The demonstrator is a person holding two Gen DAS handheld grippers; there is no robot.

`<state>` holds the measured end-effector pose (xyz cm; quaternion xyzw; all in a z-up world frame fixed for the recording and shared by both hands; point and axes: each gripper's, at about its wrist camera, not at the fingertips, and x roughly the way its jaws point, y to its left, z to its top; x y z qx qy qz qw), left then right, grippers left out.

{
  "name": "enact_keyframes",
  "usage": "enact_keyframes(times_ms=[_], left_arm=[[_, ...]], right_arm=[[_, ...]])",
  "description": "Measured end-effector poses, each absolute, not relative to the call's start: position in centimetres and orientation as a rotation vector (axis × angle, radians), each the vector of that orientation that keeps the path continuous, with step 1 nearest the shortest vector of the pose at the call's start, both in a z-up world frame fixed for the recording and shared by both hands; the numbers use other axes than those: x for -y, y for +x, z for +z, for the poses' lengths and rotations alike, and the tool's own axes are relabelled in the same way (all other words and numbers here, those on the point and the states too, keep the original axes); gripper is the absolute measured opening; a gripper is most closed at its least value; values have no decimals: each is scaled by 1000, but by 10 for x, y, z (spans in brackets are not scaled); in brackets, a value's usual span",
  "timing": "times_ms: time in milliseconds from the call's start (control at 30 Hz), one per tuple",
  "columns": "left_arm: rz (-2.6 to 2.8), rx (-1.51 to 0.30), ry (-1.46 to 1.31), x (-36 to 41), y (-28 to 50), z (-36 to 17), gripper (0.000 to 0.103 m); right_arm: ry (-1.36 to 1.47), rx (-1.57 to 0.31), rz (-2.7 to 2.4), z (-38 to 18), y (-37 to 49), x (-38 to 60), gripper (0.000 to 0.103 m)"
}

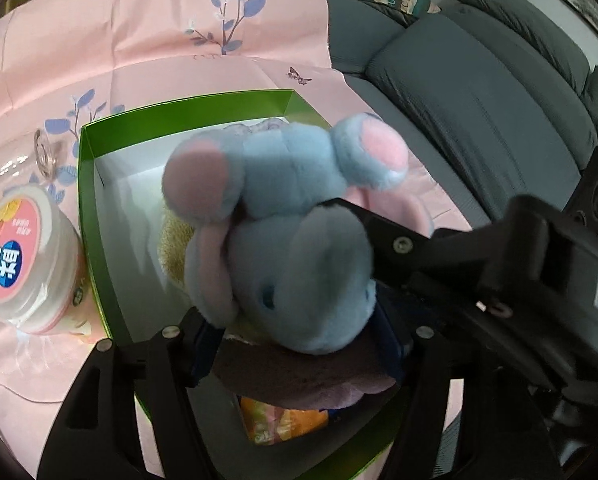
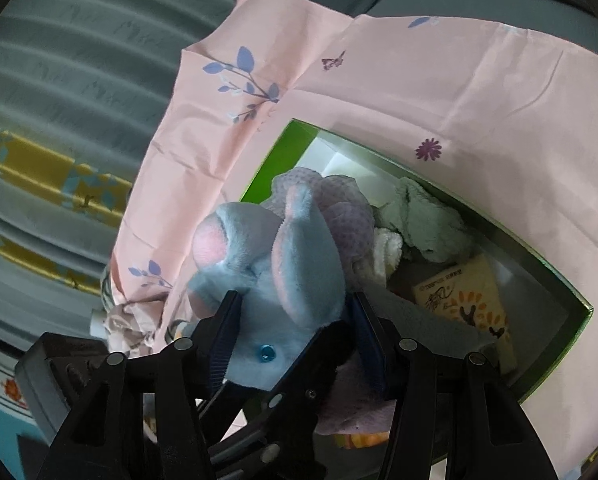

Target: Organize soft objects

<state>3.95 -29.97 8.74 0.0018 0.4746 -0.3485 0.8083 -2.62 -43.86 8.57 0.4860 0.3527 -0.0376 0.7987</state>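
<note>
Your right gripper (image 2: 295, 320) clamps the blue plush elephant (image 2: 275, 280) at frame centre, both pads pressing its body. Your left gripper (image 1: 299, 344) stands partly open around the same toy (image 1: 291, 232) (whether its pads press it, you cannot tell). The elephant hangs over the green box (image 1: 87, 200), which holds a lilac cloth (image 2: 347, 216) and a pale green towel (image 2: 423, 220).

I see soft, even daylight in both fisheye views, with dark vignetted corners and bent edges. The near plush toy (image 1: 283, 216) blurs slightly; the box (image 1: 99, 216) interior sits shadowed.
</note>
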Motion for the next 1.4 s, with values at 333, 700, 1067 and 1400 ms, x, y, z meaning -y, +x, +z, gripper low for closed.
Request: enact_keyframes(times_ms=[333, 700, 1067, 1400], left_arm=[[-741, -1029, 9, 302, 42, 86, 69], [-721, -943, 47, 294, 29, 108, 82], [-661, -792, 91, 256, 4, 148, 102], [-573, -733, 63, 198, -13, 163, 102]], right_arm=[[1062, -749, -93, 82, -28, 442, 56], [940, -718, -197, 104, -40, 440, 56], [842, -642, -175, 137, -52, 423, 62], [648, -612, -145, 172, -59, 381, 90]])
